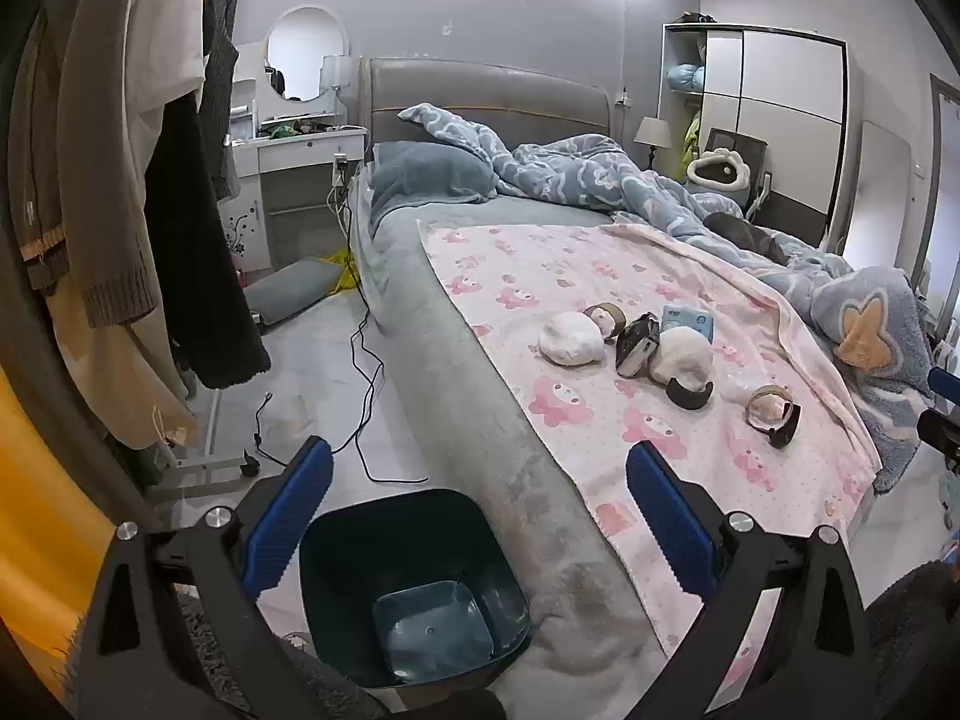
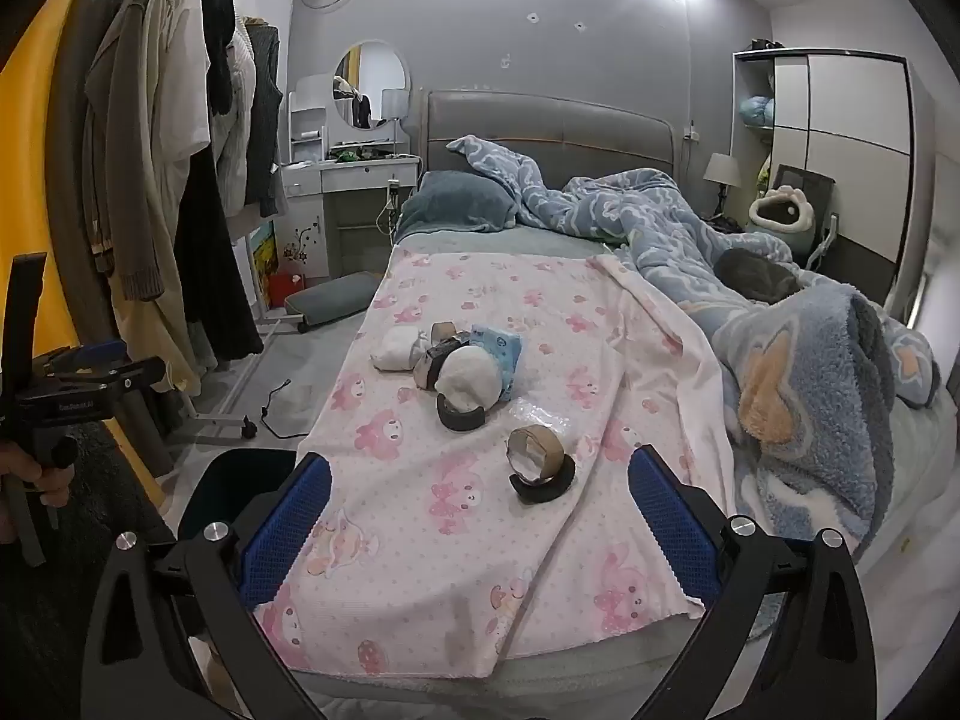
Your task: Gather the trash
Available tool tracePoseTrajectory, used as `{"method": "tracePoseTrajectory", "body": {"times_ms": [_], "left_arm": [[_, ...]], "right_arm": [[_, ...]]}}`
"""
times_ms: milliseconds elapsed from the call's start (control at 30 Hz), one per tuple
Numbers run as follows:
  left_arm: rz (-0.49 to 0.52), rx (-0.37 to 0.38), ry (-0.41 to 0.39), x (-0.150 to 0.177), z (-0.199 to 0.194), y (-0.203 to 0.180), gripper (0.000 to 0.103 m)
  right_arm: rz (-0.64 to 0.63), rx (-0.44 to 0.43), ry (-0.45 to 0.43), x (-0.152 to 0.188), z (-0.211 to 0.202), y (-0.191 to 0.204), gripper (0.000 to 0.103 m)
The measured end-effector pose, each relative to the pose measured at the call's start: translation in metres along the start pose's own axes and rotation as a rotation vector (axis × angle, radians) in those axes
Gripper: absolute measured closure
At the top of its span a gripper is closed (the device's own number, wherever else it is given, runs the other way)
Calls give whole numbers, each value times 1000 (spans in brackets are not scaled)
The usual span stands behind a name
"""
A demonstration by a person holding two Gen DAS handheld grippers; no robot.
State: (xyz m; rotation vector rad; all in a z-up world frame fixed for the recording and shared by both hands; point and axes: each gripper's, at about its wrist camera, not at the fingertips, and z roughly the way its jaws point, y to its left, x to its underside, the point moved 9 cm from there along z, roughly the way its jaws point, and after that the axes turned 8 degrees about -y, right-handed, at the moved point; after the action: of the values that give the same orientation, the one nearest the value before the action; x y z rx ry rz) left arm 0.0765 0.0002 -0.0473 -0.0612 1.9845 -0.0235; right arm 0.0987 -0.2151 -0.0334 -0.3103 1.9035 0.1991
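Left claw (image 1: 480, 480): held wide open above the foot corner of the bed, nothing gripped; blue ribbed pads (image 1: 672, 522) are seen well apart.
Right claw (image 2: 480, 480): likewise spread wide and empty, aimed along the pink blanket (image 2: 420, 516) toward the trash.
Bin (image 1: 414, 588): dark teal, open-topped, standing on the floor just beside the bed's corner; only its bare bottom is seen inside.
Trash location: all pieces are laid in a loose cluster on the pink blanket, mid-bed, well apart from both claws.
Nearest piece: a cardboard tape core (image 2: 536, 450) resting tilted on a dark tape ring (image 2: 543, 483), touching it.
Middle group: a white crumpled wad (image 2: 468, 384), a second dark ring (image 2: 461, 417) against its front, a blue tissue pack (image 2: 498, 354), a further white wad (image 2: 393, 348) and another core (image 2: 443, 331) behind.
Handling, cores and rings: judged light and fairly stiff; a pinch across the wall of the ring is advised, since a squeeze across the full width may flatten the cardboard.
Handling, wads: judged very light, soft and compressible; any hold through the middle should serve.
Handling, tissue pack: the wrapper looks smooth and may slip; a hold across the short sides is suggested.
Surface risk: the blanket is soft and loose, so fabric may be caught with a low pinch.
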Motion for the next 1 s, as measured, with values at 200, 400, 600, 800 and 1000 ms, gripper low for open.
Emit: {"method": "tracePoseTrajectory", "body": {"times_ms": [200, 400, 600, 800, 1000], "left_arm": [[2, 0, 1, 0, 0, 0, 3], [3, -1, 0, 0, 0, 0, 3], [1, 1, 0, 0, 0, 0, 3], [1, 0, 0, 0, 0, 0, 3], [0, 1, 0, 0, 0, 0, 3]], "right_arm": [[4, -1, 4, 0, 0, -1, 3], [7, -3, 3, 0, 0, -2, 3], [9, -3, 4, 0, 0, -2, 3], [12, -5, 4, 0, 0, -3, 3], [14, -5, 4, 0, 0, -3, 3]]}}
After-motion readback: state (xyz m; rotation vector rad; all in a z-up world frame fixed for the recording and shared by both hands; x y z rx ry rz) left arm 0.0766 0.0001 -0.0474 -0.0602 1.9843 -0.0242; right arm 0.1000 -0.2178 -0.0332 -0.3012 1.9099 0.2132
